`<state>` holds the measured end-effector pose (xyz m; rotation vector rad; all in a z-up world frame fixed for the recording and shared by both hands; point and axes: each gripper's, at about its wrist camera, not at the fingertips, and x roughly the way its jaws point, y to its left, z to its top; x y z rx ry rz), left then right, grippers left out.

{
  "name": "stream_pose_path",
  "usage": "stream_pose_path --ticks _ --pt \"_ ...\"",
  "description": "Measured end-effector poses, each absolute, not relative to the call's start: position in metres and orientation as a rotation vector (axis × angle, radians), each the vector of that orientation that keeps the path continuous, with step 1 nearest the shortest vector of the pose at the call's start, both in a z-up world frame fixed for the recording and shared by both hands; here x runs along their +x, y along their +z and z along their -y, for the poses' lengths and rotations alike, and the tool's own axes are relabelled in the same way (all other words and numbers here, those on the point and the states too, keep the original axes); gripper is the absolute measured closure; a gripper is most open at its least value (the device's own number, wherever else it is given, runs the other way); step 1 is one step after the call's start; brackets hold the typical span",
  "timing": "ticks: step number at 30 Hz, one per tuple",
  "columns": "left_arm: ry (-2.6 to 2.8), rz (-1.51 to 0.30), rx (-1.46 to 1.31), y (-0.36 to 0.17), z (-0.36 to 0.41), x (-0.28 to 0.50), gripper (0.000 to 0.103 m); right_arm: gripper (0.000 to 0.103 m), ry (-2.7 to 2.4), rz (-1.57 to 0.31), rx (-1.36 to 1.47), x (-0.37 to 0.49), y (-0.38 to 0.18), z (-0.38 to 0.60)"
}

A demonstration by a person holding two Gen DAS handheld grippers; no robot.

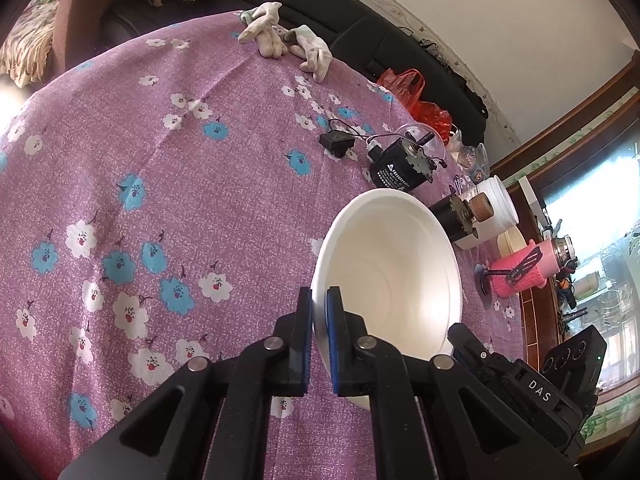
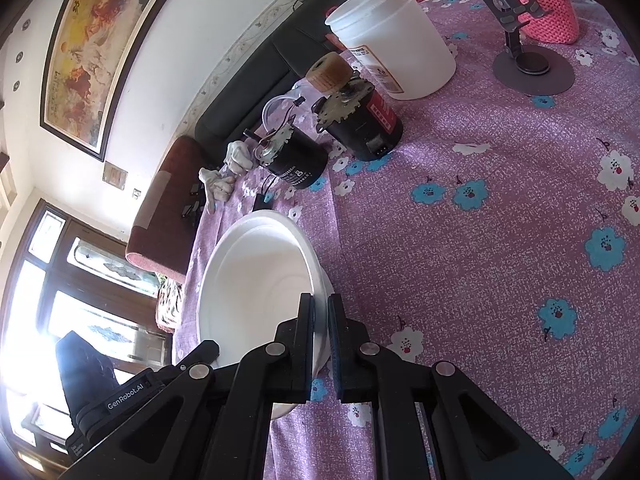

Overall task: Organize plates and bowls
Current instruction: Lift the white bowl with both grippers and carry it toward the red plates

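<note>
A white foam bowl [image 1: 396, 264] is held above the purple flowered tablecloth [image 1: 160, 184], tilted on its side. My left gripper [image 1: 319, 300] is shut on the bowl's left rim. The same bowl [image 2: 256, 280] shows in the right wrist view, where my right gripper [image 2: 320, 308] is shut on its opposite rim. The right gripper's body [image 1: 528, 380] shows beyond the bowl in the left wrist view, and the left gripper's body [image 2: 120, 396] shows at the lower left of the right wrist view. The bowl looks empty inside.
Two black motors [image 1: 400, 164] [image 2: 360, 124], a white plastic jar [image 2: 396, 36], a small black box with wires [image 1: 337, 142], white gloves [image 1: 280, 40], a pink knitted bottle [image 1: 532, 264] and a round-based stand [image 2: 532, 68] sit on the table. A dark sofa [image 1: 360, 12] lies beyond.
</note>
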<state>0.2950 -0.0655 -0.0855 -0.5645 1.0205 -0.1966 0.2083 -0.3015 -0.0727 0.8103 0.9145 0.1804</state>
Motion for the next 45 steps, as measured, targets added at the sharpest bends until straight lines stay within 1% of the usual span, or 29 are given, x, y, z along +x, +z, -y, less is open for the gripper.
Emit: stream_pose_path --ticks 17,29,45 --pt "-0.191 -1.025 -0.52 -0.083 0.074 0.288 0.097 0.094 0.154 -0.917 0.826 0.196 -0.071 0.306" --pt "-0.193 -1.001 -0.454 -0.076 0.091 0.278 0.097 0.094 0.121 -0.875 0.837 0.175 -0.059 0.313" --pt "-0.185 -0.884 -0.371 -0.04 0.095 0.217 0.096 0.094 0.154 -0.811 0.872 0.118 -0.034 0.31"
